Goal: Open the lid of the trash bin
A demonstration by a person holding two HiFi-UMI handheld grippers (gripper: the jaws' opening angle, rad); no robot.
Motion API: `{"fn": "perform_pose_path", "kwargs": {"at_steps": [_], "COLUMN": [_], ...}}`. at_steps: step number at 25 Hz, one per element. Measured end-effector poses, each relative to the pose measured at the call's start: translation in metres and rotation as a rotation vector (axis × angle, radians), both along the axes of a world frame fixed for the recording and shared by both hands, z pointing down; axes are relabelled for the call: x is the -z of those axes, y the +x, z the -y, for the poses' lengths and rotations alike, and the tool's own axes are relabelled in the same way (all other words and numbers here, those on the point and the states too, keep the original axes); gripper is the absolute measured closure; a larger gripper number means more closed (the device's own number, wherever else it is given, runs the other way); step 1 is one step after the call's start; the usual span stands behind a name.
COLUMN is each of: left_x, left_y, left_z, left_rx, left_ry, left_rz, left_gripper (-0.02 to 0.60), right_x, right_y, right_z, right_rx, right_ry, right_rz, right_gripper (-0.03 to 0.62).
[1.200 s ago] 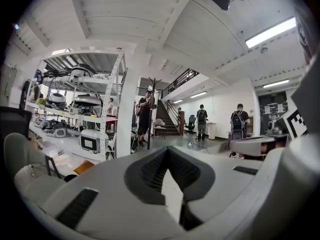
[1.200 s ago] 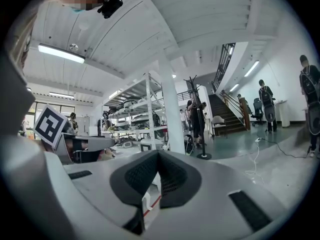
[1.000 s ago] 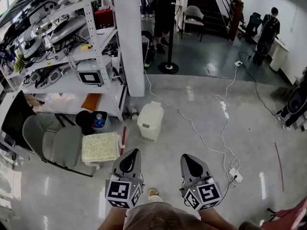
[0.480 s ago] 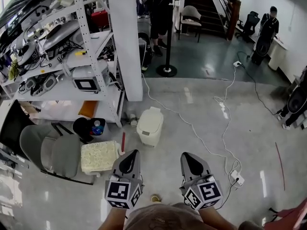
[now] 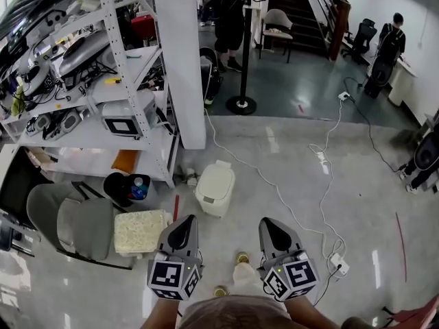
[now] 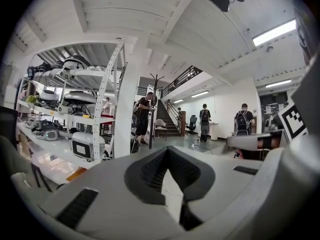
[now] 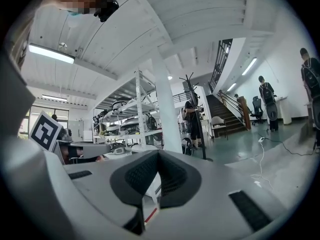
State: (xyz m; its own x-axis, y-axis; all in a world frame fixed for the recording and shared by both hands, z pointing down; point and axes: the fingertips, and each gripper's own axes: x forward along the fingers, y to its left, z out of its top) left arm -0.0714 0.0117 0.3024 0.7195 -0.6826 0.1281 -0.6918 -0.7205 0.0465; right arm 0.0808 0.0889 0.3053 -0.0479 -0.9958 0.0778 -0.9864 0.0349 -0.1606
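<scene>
Head view: both of your grippers are low in the picture, close to your body, pointing forward over the grey floor (image 5: 370, 204).
Left gripper (image 5: 184, 225): its own view shows the jaws pressed together at the tips with nothing between them. Only floor shows through the slit below the tips.
Right gripper (image 5: 271, 229): the same, with tips meeting and nothing pinched.
Your shoe (image 5: 241, 258): it is on the floor just ahead of you, between the two grippers.
White cable (image 5: 295, 211): it snakes across the floor to your right and ends at a power strip (image 5: 337, 262) near the right gripper.
Trash bin (image 5: 215, 190): a small white bin stands on the floor ahead, slightly left of centre and well apart from both grippers. It is closer to the left gripper's line.
Lid (image 5: 218, 177): it lies flat and closed on the bin, and neither gripper touches it.
Beside the bin: a red stick (image 5: 176, 207) lies on the floor to its left, then a pale cushion (image 5: 140, 230) and a black bucket (image 5: 126, 189) with a bottle in it.
Behind the bin: the white shelf rack (image 5: 113, 125) and the white pillar (image 5: 180, 60) stand close behind it.
Further off: a black stand pole (image 5: 243, 53), a person next to it and a staircase.
Step in hand: judging from this, you are on the approach, and the opening itself has not begun.
Next move: close the gap and bring one gripper down to the lid's front edge. You will probably need to spread the jaws to catch the lip, or hook a tip under it, then lift toward the hinge at the back. Which edge carries a lip cannot be made out from here.
</scene>
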Motion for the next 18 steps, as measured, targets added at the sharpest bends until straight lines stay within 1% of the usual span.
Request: {"fn": "perform_pose_path", "kwargs": {"at_steps": [9, 12, 18], "left_x": [0.0, 0.001, 0.002], "left_y": [0.041, 0.054, 0.078], "left_z": [0.053, 0.071, 0.103], "left_rx": [0.021, 0.036, 0.084], "left_ry": [-0.011, -0.01, -0.007], "left_rz": [0.011, 0.014, 0.024], "left_gripper": [0.589, 0.588, 0.588], "right_x": [0.006, 0.004, 0.01], "right_y": [0.044, 0.057, 0.083], "right_z": [0.061, 0.082, 0.118], "right_rx": [0.027, 0.049, 0.105], "right_ry": [0.001, 0.007, 0.002], "right_rz": [-0.004, 0.004, -0.021], "right_gripper": [0.563, 0.563, 0.563]}}
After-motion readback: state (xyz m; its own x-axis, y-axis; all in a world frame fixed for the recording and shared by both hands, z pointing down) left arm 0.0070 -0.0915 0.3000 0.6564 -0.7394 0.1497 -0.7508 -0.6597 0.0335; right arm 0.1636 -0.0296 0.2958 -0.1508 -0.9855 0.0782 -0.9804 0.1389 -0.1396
